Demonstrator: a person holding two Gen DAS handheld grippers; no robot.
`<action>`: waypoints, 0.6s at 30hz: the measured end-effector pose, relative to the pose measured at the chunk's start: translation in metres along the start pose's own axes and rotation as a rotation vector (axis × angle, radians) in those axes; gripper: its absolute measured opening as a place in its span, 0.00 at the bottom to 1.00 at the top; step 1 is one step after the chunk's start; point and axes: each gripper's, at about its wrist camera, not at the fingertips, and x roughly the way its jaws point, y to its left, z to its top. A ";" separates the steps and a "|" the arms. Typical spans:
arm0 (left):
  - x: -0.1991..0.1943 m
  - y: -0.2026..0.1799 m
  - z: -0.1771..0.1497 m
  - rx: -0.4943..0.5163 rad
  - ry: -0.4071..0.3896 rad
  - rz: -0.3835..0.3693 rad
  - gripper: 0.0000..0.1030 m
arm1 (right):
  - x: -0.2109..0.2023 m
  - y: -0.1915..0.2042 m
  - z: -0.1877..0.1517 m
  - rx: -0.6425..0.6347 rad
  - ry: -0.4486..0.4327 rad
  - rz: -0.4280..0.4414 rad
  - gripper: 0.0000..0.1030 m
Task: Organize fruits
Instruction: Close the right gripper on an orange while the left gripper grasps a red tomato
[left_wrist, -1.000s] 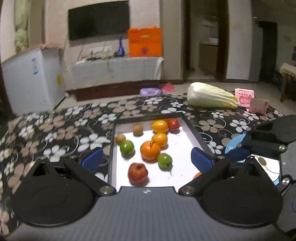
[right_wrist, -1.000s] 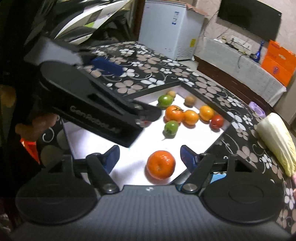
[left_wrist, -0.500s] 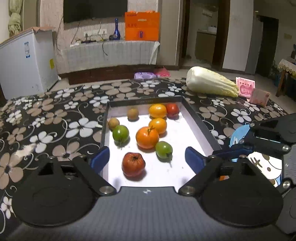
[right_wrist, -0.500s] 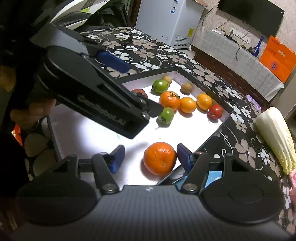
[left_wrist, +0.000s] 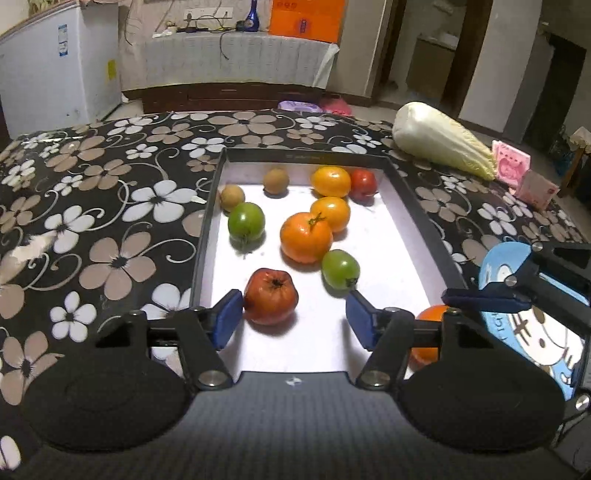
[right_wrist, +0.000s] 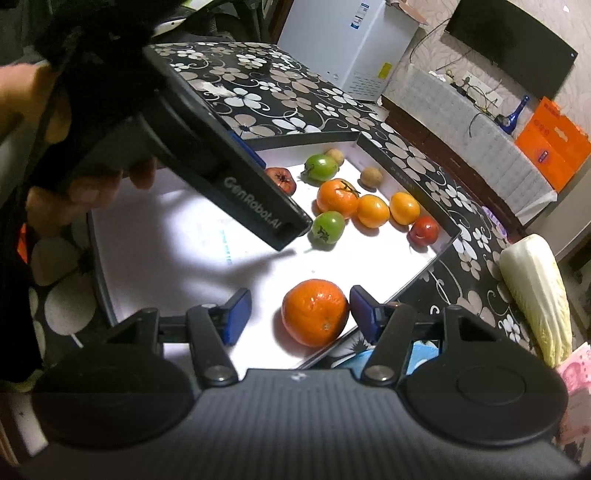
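Observation:
A black-rimmed white tray (left_wrist: 207, 236) holds several tomatoes and small fruits. In the left wrist view a dark red tomato (left_wrist: 270, 295) sits between the closing jaws of my left gripper (left_wrist: 294, 318). The left pad (left_wrist: 229, 317) is at its side and the right pad stands well apart. In the right wrist view an orange tangerine (right_wrist: 315, 312) lies near the tray's rim (right_wrist: 406, 177), between the closing jaws of my right gripper (right_wrist: 300, 314). The right pad (right_wrist: 364, 314) is almost on it and the left pad is apart. A hand-held left gripper body (right_wrist: 229, 173) crosses above the tray.
A big orange tomato (left_wrist: 306, 236), two green tomatoes (left_wrist: 245, 221) (left_wrist: 340, 268) and other fruits fill the tray's far half. A napa cabbage (left_wrist: 439, 144) and pink banknotes (left_wrist: 511, 162) lie at the back right. A blue cartoon card (left_wrist: 532, 332) lies beside the tray.
My left gripper came forward and down to the red tomato while its jaws narrowed a lot. The right jaws narrowed a little around the tangerine, which now looks closer.

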 end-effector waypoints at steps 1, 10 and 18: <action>0.001 -0.001 0.000 0.008 0.005 0.011 0.63 | 0.000 0.001 0.000 -0.009 0.000 -0.004 0.60; 0.005 -0.001 -0.001 0.017 0.030 0.009 0.37 | 0.004 0.006 0.001 -0.048 0.008 -0.059 0.58; 0.006 -0.002 0.000 0.007 0.029 0.017 0.36 | 0.002 -0.003 0.002 0.013 0.036 0.009 0.41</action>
